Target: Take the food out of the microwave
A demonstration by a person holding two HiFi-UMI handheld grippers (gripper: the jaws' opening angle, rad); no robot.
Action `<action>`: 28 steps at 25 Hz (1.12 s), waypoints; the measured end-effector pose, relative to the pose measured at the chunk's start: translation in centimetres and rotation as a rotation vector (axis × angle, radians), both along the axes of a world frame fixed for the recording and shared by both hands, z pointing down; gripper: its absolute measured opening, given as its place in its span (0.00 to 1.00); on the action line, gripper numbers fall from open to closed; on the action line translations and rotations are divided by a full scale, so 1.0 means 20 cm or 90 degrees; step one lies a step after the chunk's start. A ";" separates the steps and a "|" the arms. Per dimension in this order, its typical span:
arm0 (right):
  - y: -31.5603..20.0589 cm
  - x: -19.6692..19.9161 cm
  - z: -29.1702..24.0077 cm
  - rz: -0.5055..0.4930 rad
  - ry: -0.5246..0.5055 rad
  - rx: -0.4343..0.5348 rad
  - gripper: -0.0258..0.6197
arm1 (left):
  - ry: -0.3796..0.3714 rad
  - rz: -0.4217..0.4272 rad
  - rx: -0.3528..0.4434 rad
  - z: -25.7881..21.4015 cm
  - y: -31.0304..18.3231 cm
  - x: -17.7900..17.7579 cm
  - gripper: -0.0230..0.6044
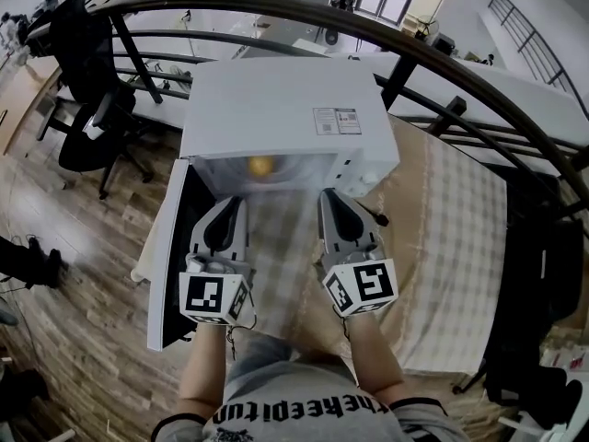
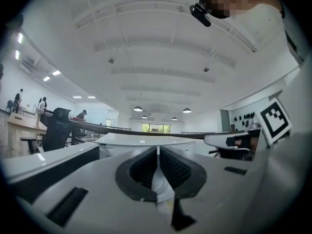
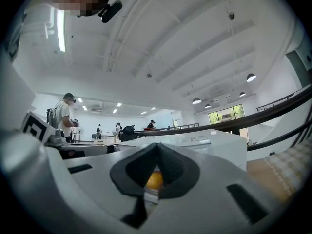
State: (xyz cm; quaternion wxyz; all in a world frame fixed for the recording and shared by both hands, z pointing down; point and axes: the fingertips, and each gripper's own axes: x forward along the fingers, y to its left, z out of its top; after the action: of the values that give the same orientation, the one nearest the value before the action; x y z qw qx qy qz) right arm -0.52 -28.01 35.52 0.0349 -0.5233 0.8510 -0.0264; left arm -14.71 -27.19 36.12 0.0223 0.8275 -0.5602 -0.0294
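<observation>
A white microwave point(image 1: 276, 109) stands on the table with its door point(image 1: 170, 256) swung open to the left. Inside, near the back, lies a round orange-yellow piece of food point(image 1: 261, 165). Both grippers hover side by side just in front of the opening, pointing into it. My left gripper point(image 1: 241, 201) is shut with nothing between its fingers. My right gripper point(image 1: 324, 194) is also shut and empty. In the right gripper view the food point(image 3: 154, 180) shows beyond the shut gripper point(image 3: 157, 145). In the left gripper view the shut gripper point(image 2: 157, 151) faces the microwave point(image 2: 141, 139).
The table wears a checked cloth point(image 1: 460, 247) stretching to the right of the microwave. A dark curved railing point(image 1: 368, 30) runs behind it. A black office chair point(image 1: 92, 127) stands on the wooden floor at the left. People move about far across the room.
</observation>
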 end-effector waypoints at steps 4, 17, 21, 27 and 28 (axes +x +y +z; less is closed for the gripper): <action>-0.02 0.01 0.09 0.015 0.002 -0.007 0.05 | 0.000 0.015 -0.003 0.11 -0.03 0.01 0.07; -0.05 0.08 0.29 0.040 0.007 -0.047 0.05 | -0.011 -0.003 -0.020 0.42 -0.19 0.01 0.07; -0.06 0.11 0.31 0.045 0.011 -0.053 0.05 | -0.029 -0.014 -0.040 0.53 -0.28 0.03 0.07; -0.05 0.13 0.32 0.050 0.017 -0.057 0.05 | -0.028 -0.012 -0.071 0.66 -0.38 0.06 0.23; -0.04 0.14 0.32 0.052 0.017 -0.058 0.05 | -0.031 -0.009 -0.077 0.68 -0.40 0.07 0.26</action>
State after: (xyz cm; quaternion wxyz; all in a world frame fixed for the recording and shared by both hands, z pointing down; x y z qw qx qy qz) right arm 2.24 -28.90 41.90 0.0009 -0.5586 0.8275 -0.0567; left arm -13.35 -35.12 49.68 0.0582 0.8210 -0.5674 0.0240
